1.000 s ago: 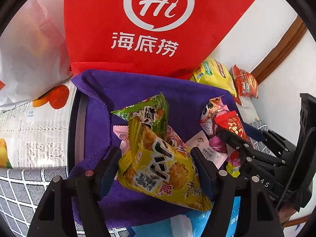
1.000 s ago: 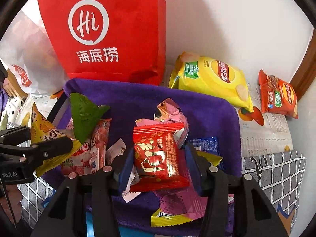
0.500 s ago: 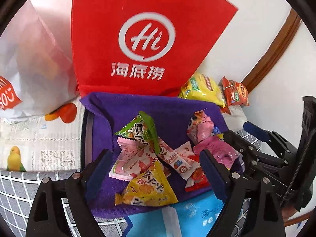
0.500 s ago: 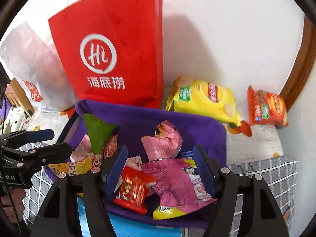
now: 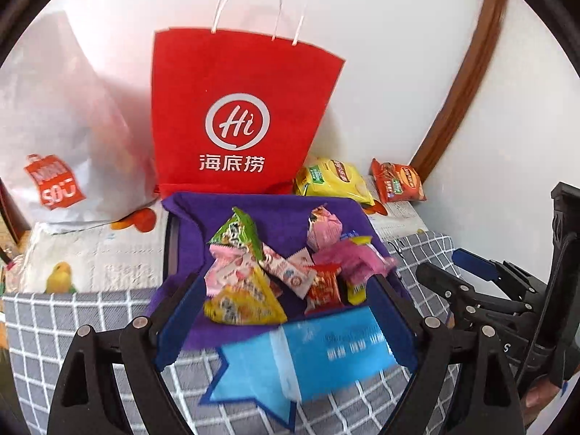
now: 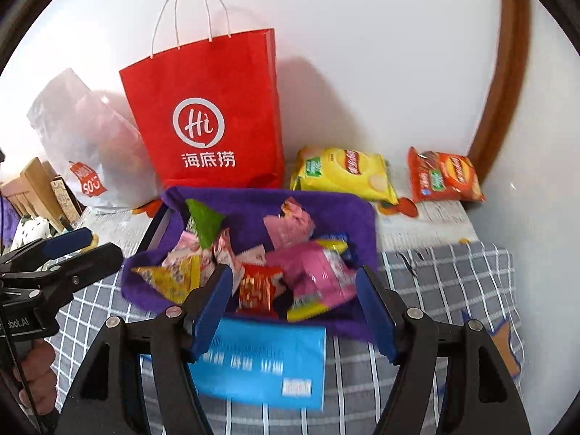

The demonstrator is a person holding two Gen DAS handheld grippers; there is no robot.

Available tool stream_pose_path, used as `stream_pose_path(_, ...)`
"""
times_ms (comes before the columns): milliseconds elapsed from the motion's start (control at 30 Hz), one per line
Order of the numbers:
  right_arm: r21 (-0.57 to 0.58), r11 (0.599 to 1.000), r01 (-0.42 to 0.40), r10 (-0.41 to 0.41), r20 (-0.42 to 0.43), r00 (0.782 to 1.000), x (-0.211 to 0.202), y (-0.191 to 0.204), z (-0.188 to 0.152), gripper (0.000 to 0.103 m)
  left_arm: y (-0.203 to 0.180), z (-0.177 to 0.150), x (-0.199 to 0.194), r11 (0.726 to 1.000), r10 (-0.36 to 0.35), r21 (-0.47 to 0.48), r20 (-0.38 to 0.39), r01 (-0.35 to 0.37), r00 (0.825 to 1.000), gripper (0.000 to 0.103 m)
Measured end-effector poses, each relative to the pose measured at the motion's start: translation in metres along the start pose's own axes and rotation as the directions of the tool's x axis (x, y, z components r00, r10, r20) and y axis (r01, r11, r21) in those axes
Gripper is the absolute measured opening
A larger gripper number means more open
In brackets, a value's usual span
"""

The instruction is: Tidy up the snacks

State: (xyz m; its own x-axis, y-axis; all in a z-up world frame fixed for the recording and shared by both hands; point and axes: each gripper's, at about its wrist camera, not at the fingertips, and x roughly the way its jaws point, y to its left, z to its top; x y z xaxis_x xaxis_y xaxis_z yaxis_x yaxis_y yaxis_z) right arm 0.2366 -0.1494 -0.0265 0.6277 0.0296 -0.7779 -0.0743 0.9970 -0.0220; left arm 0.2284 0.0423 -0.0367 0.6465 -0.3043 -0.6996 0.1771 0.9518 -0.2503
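Observation:
A tray lined with purple cloth (image 5: 275, 217) (image 6: 253, 203) holds a heap of small snacks. In it lie a yellow triangular packet (image 5: 243, 304) (image 6: 170, 279), a red packet (image 5: 324, 288) (image 6: 257, 286), a green triangular packet (image 5: 237, 232) (image 6: 204, 223) and pink packets (image 5: 359, 257) (image 6: 315, 268). A blue packet (image 5: 308, 355) (image 6: 261, 362) lies on the checked cloth in front of the tray. My left gripper (image 5: 286, 319) (image 6: 105, 244) hangs open above the tray's near edge, holding nothing. My right gripper (image 6: 295, 308) (image 5: 440, 264) hovers beside it with jaws opening and nothing between them.
A red paper bag (image 5: 239, 127) (image 6: 206, 119) stands against the wall behind the tray, with a white plastic bag (image 5: 61, 145) to its left. A yellow chips bag (image 6: 344, 174) and an orange chips bag (image 6: 444, 177) lie at the back right, near a wooden frame (image 5: 460, 83).
The left gripper let go of the yellow packet and the right let go of the red packet; both packets now lie in the tray. Both grippers opened and drew back and up.

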Motion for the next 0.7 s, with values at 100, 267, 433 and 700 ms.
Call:
stream_pose_path(100, 0.009, 1.0, 0.004, -0.004, 0.01, 1.0, -0.019, 0.001, -0.017, 0.082, -0.007, -0.02, -0.022, 1.0, 0.018, 0.024, 0.023, -0.019, 1.0, 0.089)
stream_pose_path(267, 0.01, 1.0, 0.0, 0.0, 0.017, 1.0, -0.051, 0.003, -0.053, 0.087, -0.022, -0.057, -0.054, 0.992, 0.113, 0.049, 0.07, -0.117, 0.991, 0.089)
stream_pose_path(433, 0.04, 0.999, -0.021, 0.02, 0.022, 1.0, -0.076, 0.001, -0.085, 0.087, -0.04, -0.089, -0.077, 0.987, 0.138, 0.069, 0.075, -0.143, 0.988, 0.09)
stream_pose_path(700, 0.08, 0.997, 0.02, -0.025, 0.064, 0.998, -0.117, -0.008, -0.125, 0.099, -0.059, -0.122, -0.116, 0.99, 0.127, 0.054, 0.103, -0.133, 0.987, 0.099)
